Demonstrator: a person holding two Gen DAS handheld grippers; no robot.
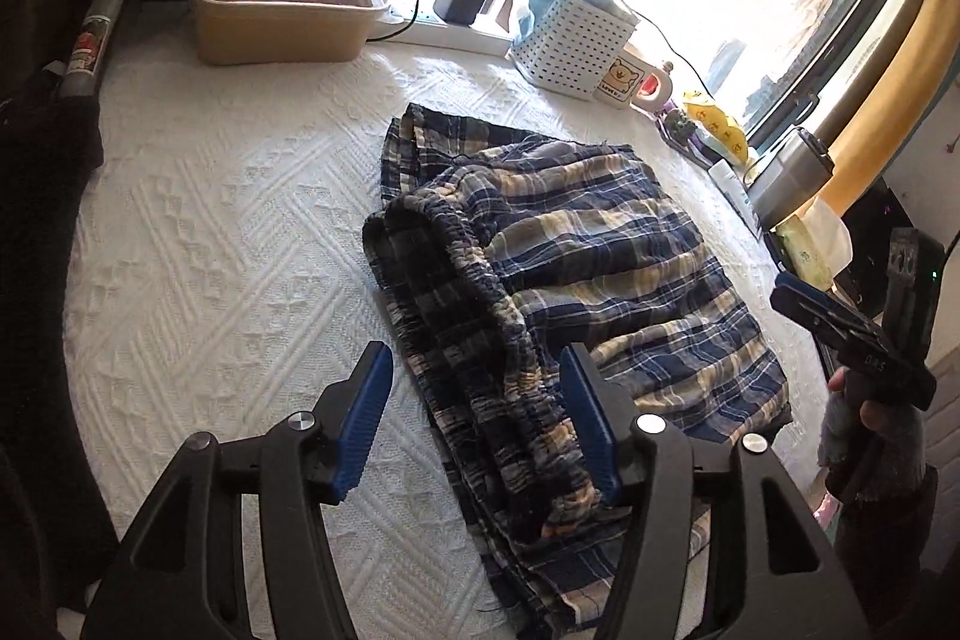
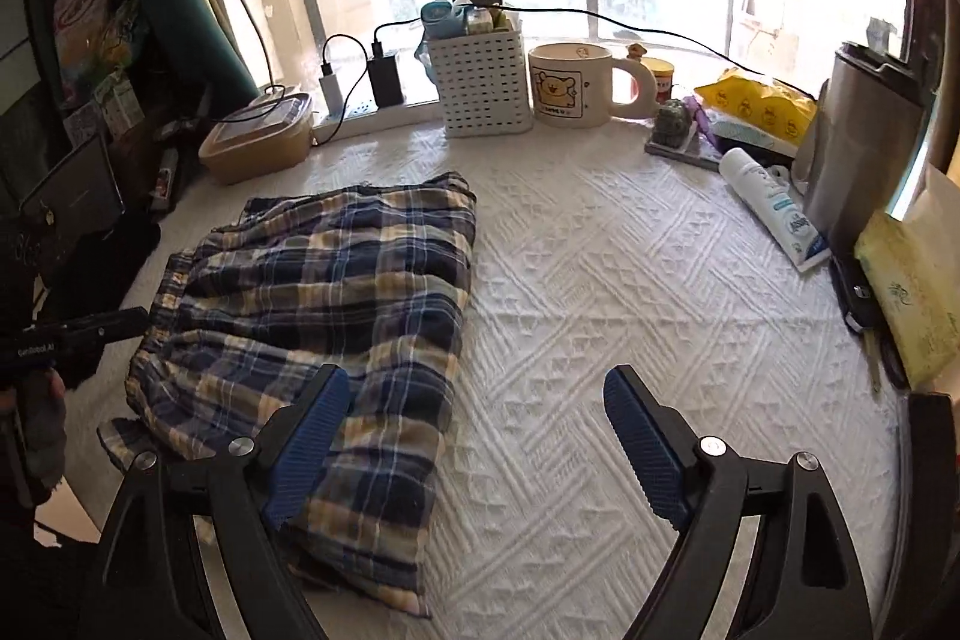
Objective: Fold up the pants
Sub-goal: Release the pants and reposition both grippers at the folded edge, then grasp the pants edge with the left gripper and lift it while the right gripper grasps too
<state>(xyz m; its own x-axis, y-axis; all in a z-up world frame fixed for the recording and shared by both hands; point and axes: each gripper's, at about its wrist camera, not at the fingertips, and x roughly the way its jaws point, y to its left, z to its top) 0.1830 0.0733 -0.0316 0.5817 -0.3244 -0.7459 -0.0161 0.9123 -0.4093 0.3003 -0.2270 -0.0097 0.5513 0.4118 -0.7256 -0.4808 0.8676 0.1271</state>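
A big white bedspread (image 2: pixel 600 280) with a bumpy zigzag pattern covers the whole flat surface. The plaid pants (image 1: pixel 576 268) lie on it, folded into a thick bundle, blue and tan and white, with the stretchy waistband bunched along one side.

The left gripper (image 1: pixel 474 418) hangs just over the waistband end with its blue pads apart, holding nothing. The right gripper (image 2: pixel 474 436) has its pads spread very wide (one pad is over the edge of the pants, the other is over bare bedspread), and it holds nothing too. In the left view, a hand (image 1: pixel 870 418) in a fingerless glove grips the right tool at the far edge of the picture.

Behind the bedspread is a long window ledge under bright windows. On it sit a tan box with a clear lid (image 2: pixel 258 142), a white basket with holes (image 2: pixel 486 82), a mug with a bear on it (image 2: pixel 576 88), and a power strip with chargers (image 2: pixel 360 94) plugged in. A yellow bag (image 2: pixel 762 106), a white tube (image 2: pixel 774 208) and a tall silver cup (image 2: pixel 864 142) are at the right side. Outside there are green trees and a railing.
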